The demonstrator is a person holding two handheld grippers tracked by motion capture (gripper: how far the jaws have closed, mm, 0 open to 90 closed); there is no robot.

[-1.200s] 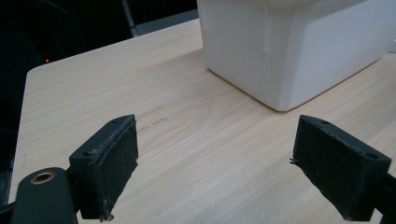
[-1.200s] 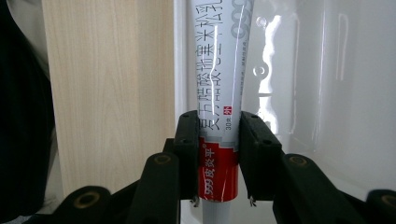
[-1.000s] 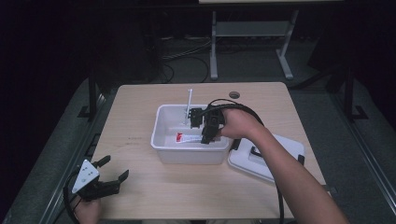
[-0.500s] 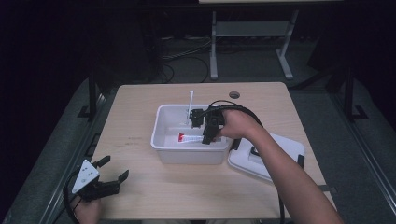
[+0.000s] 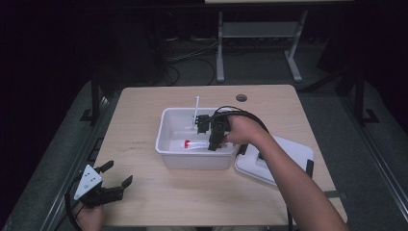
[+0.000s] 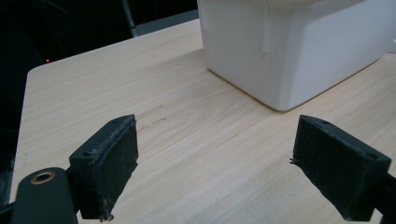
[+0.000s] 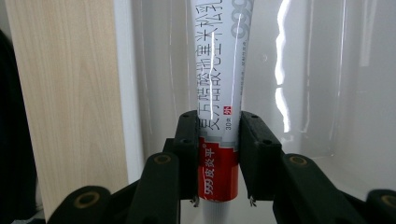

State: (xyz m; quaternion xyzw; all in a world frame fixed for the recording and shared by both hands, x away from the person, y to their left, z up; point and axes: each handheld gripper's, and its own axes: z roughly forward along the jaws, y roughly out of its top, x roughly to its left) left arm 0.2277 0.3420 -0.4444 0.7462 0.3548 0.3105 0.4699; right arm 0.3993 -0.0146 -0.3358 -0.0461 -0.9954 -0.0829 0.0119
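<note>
right gripper point(image 7: 217, 156) clamps the ointment tube point(image 7: 219, 93) inside the white bin point(image 5: 166, 147).

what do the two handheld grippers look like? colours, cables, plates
Both are black with two blocky padded jaws and brass-coloured pivot pins. The left gripper carries a grey three-cornered plate on top; the right gripper trails a black cable looping over the hand. Forearms are bare, no sleeves.

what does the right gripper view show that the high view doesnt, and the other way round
Right gripper view: the printed characters and red band on the tube, with both jaws pressed against its sides.

High view: the left gripper with open jaws at the table's near left corner, the white lid right of the bin, and a thin white stick at the bin's far wall.

Both: the tube, the white bin, the wooden table and the right gripper.
</note>
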